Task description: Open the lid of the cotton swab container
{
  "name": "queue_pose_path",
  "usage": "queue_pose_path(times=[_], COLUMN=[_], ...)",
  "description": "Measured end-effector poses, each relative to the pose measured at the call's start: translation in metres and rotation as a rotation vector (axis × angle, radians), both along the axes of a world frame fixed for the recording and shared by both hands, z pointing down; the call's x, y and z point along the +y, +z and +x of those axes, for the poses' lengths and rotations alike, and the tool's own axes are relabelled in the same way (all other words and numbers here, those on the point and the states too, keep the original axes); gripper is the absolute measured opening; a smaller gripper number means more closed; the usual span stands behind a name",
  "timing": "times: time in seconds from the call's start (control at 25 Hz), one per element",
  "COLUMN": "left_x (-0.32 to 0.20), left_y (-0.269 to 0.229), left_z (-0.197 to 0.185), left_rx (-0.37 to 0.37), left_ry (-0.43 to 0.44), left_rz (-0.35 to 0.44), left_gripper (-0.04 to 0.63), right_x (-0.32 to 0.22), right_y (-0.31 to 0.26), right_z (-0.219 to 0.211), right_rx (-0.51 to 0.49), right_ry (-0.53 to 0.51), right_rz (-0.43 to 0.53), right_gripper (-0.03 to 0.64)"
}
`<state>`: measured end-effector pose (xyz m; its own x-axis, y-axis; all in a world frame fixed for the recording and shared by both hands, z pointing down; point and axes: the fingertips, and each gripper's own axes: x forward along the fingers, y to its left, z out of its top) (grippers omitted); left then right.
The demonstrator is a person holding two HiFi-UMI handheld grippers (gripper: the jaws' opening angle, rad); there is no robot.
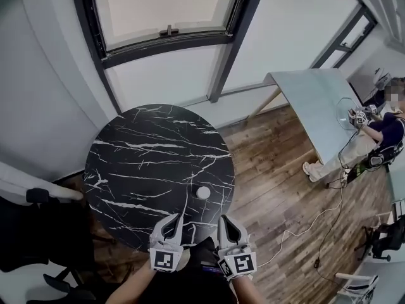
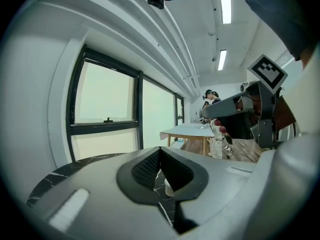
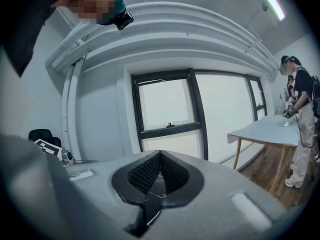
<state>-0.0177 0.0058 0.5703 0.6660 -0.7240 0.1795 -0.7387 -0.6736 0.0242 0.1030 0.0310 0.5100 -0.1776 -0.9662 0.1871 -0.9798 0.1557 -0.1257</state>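
The cotton swab container (image 1: pixel 203 192) is a small white round tub with its lid on, standing on the near right part of the round black marble table (image 1: pixel 145 163). In the left gripper view the container (image 2: pixel 169 186) shows low in the gap behind the jaws. My left gripper (image 1: pixel 179 218) hovers at the table's near edge, shut and empty, a little short and left of the tub. My right gripper (image 1: pixel 223 220) is beside it, just short and right of the tub, also shut with nothing held. In their own views the left gripper (image 2: pixel 160 150) and right gripper (image 3: pixel 160 154) have their pads together.
A black office chair (image 1: pixel 31 233) stands at the left of the table. Behind it are a white wall and a window (image 1: pixel 168 11). At the right a person (image 1: pixel 373 138) stands by a pale table (image 1: pixel 316 106), and a cable (image 1: pixel 304 223) runs over the wooden floor.
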Motion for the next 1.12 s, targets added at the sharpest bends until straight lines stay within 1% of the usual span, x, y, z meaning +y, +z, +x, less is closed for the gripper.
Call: queue_pose_path(times=[0.16, 0.32, 0.6, 0.68, 0.76, 0.88, 0.96, 1.12], left_x=[-0.005, -0.012, -0.017, -0.016, -0.016, -0.016, -0.017, -0.016], left_y=[0.021, 0.044, 0.098, 0.121, 0.133, 0.148, 0.156, 0.178], left_z=[0.016, 0.029, 0.044, 0.047, 0.051, 0.057, 0.063, 0.074], left_rx=[-0.027, -0.040, -0.102, -0.126, -0.138, -0.169, -0.178, -0.207], left_ry=[0.005, 0.006, 0.013, 0.022, 0.026, 0.036, 0.043, 0.057], left_rz=[-0.016, -0.035, -0.085, -0.108, -0.136, -0.157, -0.165, -0.191], left_gripper=[0.038, 0.037, 0.043, 0.054, 0.060, 0.098, 0.135, 0.178], right_x=[-0.010, -0.021, -0.034, -0.039, -0.041, -0.044, -0.047, -0.048], right_y=[0.018, 0.032, 0.059, 0.068, 0.076, 0.087, 0.094, 0.105], right_z=[0.006, 0.006, 0.014, 0.017, 0.019, 0.023, 0.027, 0.031], right_rx=[-0.019, -0.032, -0.043, -0.044, -0.044, -0.035, -0.032, -0.037], right_ry=[-0.024, -0.060, -0.084, -0.090, -0.099, -0.108, -0.108, -0.105], right_rz=[-0.030, -0.056, -0.099, -0.110, -0.123, -0.140, -0.151, -0.172], right_gripper=[-0.002, -0.002, -0.002, -0.002, -0.002, -0.002, -0.002, -0.002])
